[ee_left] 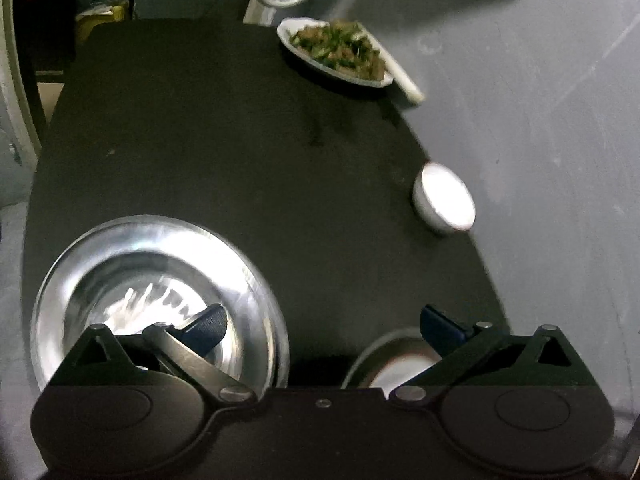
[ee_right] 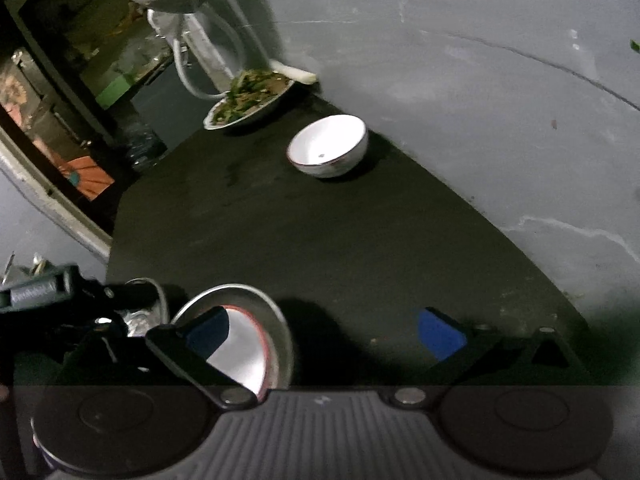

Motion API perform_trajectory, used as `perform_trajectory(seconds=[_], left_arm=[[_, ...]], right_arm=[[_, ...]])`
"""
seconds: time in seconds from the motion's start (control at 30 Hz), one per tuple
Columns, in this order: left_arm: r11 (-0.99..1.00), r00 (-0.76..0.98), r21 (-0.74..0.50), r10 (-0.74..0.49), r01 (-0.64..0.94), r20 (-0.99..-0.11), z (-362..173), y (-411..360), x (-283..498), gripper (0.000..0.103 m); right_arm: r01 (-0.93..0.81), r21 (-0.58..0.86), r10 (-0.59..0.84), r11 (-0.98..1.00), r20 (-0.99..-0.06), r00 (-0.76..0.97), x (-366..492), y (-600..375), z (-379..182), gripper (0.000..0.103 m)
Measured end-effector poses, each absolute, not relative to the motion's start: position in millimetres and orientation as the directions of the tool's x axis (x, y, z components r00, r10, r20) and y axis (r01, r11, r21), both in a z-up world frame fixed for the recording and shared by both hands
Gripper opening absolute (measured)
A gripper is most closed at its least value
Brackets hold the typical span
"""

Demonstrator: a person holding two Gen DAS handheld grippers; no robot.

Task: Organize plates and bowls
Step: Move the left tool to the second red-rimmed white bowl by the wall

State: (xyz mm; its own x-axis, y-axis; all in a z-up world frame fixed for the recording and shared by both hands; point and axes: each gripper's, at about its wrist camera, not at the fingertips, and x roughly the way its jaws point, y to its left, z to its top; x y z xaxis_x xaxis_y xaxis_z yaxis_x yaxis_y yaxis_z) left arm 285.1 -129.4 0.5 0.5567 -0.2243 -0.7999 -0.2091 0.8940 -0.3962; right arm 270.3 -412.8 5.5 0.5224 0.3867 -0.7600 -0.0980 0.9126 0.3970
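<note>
While both grippers hang over near edge of dark table [ee_left: 240, 152], step in hand reads as between placements: nothing gripped.

Steel plate [ee_left: 120, 264] lies flat, near left. Food plate [ee_left: 340, 50] at far edge by wall. White bowl [ee_right: 328, 146] stands upright mid-right, apart. Smaller steel dish with bowl inside [ee_right: 248, 340], near edge; blurred, probably nested.

Next move, judged: reach for white bowl, close on rim.

Left gripper [ee_left: 324, 322]: jaws fully spread, empty. Right gripper [ee_right: 324, 332]: same, touching nothing.

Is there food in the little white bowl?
No, the white bowl shows a bare white inside in the right wrist view; the food sits on the plate behind it.
</note>
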Motion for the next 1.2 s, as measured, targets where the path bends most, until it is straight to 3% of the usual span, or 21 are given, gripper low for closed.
perform_trajectory(seconds=[0.2,0.47,0.73,1.2], left_arm=[[0.857,0.591,-0.486,-0.304,-0.173,-0.747,-10.1,-133.4,325.5,0.102],[0.872,0.638,-0.469,-0.282,-0.142,-0.717,-11.4,-142.8,369.2,0.102],[0.949,0.64,-0.315,-0.246,0.006,-0.728,-10.1,-165.2,431.8,0.102],[0.973,0.537,-0.204,-0.232,0.113,-0.811,-37.2,-186.0,490.5,0.102]], right_arm=[[-0.068,0.364,0.341,0.929,-0.77,0.539,267.6,-423.7,-4.4,0.103],[-0.055,0.319,0.292,0.946,-0.771,0.565,275.4,-428.4,-5.1,0.103],[0.021,0.37,0.28,0.929,-0.737,0.616,334.2,-422.1,-1.8,0.103],[0.181,0.484,0.26,0.856,-0.707,0.658,413.2,-412.5,-19.5,0.103]])
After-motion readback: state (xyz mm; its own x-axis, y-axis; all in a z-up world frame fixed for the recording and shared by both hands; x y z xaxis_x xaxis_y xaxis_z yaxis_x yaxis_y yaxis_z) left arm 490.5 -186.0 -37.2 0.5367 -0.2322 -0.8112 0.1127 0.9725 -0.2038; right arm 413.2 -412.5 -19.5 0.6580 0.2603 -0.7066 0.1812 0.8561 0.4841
